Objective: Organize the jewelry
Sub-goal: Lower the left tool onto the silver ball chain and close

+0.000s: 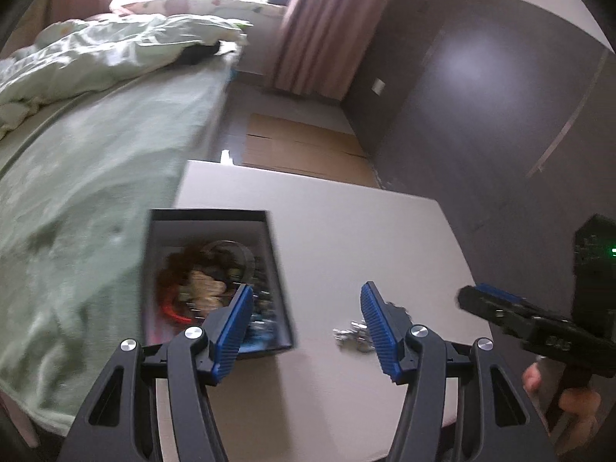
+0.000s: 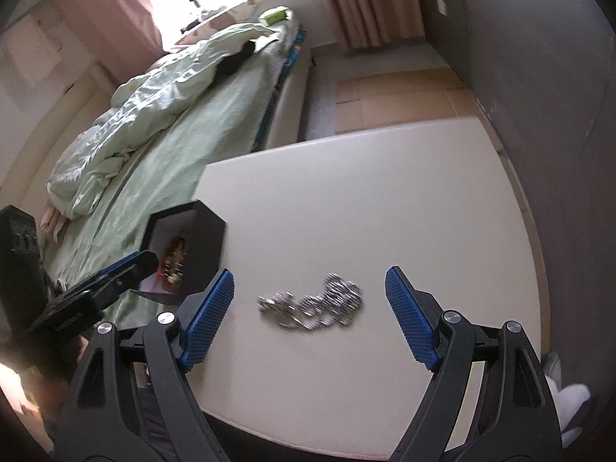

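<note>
My right tongs (image 2: 310, 292), ribbed blue pads spread wide, bracket a silver link chain (image 2: 313, 306) lying at lower centre on the smooth white bench (image 2: 385, 200). My left tongs (image 1: 306, 306), likewise released, hover beside the black rectangular box (image 1: 210, 223) of mixed jewelry.

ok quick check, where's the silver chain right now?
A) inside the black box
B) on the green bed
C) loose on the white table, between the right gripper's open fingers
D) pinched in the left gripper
C. The silver chain lies in a heap on the white table, apart from the black box, with the right gripper open around it and touching nothing; the left gripper is open too.
</note>
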`<state>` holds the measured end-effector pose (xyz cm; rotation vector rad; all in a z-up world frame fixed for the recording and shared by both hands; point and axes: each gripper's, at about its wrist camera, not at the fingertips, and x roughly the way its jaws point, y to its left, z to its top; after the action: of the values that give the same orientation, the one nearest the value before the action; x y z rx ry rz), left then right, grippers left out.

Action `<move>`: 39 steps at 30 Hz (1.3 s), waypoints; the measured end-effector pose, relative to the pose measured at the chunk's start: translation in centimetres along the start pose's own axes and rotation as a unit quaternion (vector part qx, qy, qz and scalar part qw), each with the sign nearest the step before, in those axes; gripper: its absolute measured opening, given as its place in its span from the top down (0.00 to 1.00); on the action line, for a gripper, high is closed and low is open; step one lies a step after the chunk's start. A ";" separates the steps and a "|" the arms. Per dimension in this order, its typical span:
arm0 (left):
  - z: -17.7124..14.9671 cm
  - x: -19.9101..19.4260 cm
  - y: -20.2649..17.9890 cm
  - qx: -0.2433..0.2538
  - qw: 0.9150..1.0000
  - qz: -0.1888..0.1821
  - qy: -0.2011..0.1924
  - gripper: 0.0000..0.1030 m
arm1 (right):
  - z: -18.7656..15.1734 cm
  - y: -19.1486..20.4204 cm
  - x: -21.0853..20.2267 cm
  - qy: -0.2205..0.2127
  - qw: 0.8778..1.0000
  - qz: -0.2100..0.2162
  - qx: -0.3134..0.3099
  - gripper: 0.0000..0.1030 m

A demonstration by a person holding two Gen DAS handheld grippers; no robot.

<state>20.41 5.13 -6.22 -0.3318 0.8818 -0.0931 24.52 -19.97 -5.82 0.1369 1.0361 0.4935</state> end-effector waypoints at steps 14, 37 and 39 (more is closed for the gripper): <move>-1.8 6.2 -5.8 0.051 0.995 -0.012 0.087 0.60 | -2.4 -5.7 -0.1 0.005 0.998 -0.010 0.068 0.23; -3.0 12.4 -6.2 0.074 0.986 0.039 0.145 0.61 | -2.8 -7.5 -0.7 0.010 0.997 -0.010 0.072 0.23; -3.3 12.3 -6.3 0.081 0.985 0.039 0.146 0.62 | -2.8 -7.5 -0.7 0.009 0.997 -0.011 0.072 0.23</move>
<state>26.03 -4.30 -15.29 -0.1320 1.1689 -0.1424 24.30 -27.25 -9.20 0.2484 1.0905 0.4015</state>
